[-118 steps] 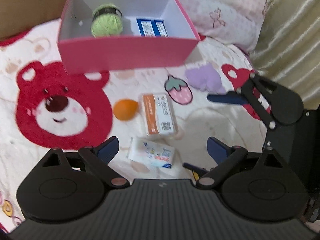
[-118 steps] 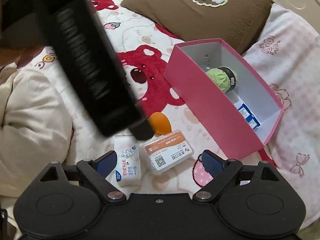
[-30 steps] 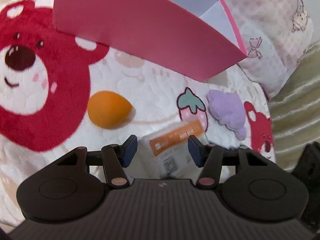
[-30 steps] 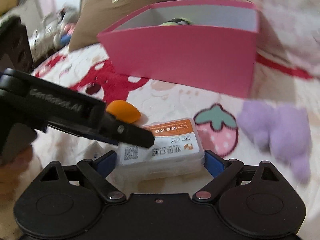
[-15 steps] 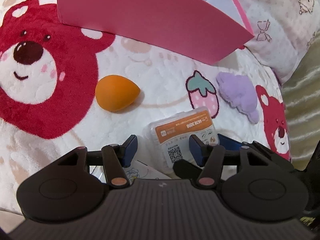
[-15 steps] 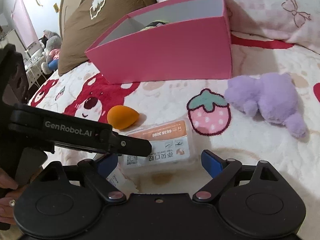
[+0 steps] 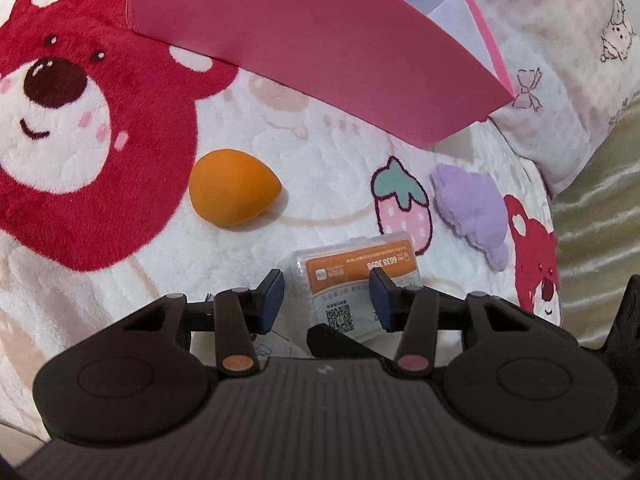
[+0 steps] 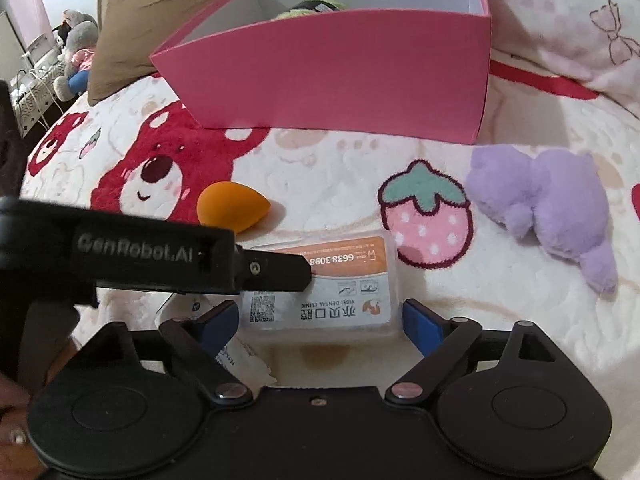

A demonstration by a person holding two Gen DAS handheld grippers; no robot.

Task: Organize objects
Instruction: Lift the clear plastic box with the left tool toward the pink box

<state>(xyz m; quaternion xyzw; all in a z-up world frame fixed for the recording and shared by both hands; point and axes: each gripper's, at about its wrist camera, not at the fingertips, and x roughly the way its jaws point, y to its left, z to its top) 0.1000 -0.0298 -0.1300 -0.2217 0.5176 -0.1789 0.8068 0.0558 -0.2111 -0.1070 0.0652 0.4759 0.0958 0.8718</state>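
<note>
A clear plastic box with an orange label (image 7: 356, 268) lies flat on the bear-print blanket. My left gripper (image 7: 328, 296) hovers low over its near-left part, jaws closing; one blue pad stands left of the box, the other over its lid, neither pressing. In the right wrist view a left finger (image 8: 280, 268) reaches over the box (image 8: 344, 280). My right gripper (image 8: 320, 320) stands wide around the box's short ends, pads very near it; I see no squeeze. An orange egg-shaped sponge (image 7: 232, 188) and a purple plush (image 7: 476, 208) lie loose.
The pink box (image 8: 340, 88) stands open behind the objects with green yarn (image 8: 316, 6) inside. A white tissue pack (image 8: 244, 356) lies under the grippers' near side. Pillows ring the far and right edges. A person's hand shows at the lower left.
The left jaws have narrowed over the labelled box. The right gripper has closed in, so the box now sits between its fingers. The sponge and plush have not moved.
</note>
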